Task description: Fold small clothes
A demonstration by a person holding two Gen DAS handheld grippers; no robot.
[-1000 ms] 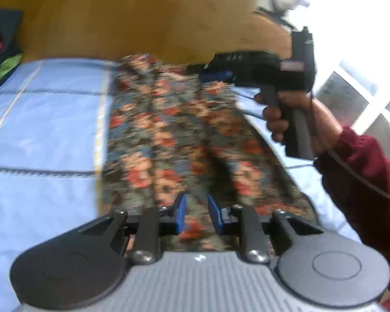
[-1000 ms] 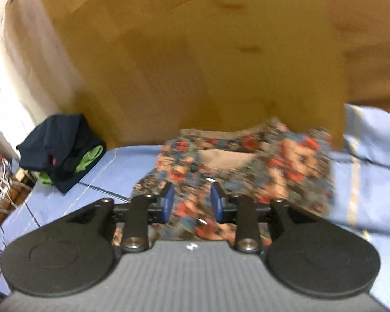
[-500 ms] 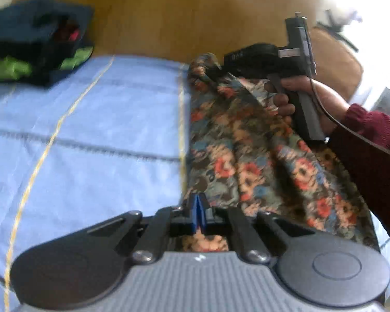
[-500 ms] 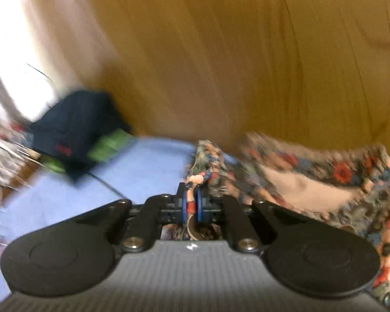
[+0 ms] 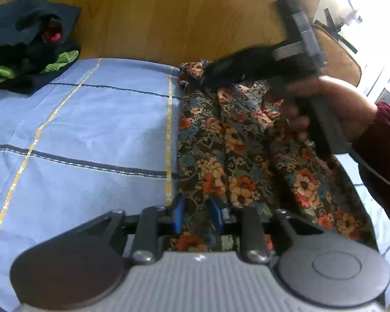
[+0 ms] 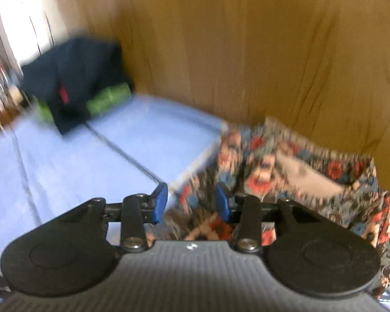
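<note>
Having just let go, both grippers, left [image 5: 196, 214] and right [image 6: 192, 202], stand open over the floral garment [image 5: 236, 156] (lengthwise fold laid, I judge).

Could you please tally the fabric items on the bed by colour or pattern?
Floral-patterned garment: 1
Dark navy clothing pile: 1 (how many pieces it holds cannot be told)
Green item within that pile: 1
Blue checked bedsheet: 1
Total: 4
</note>
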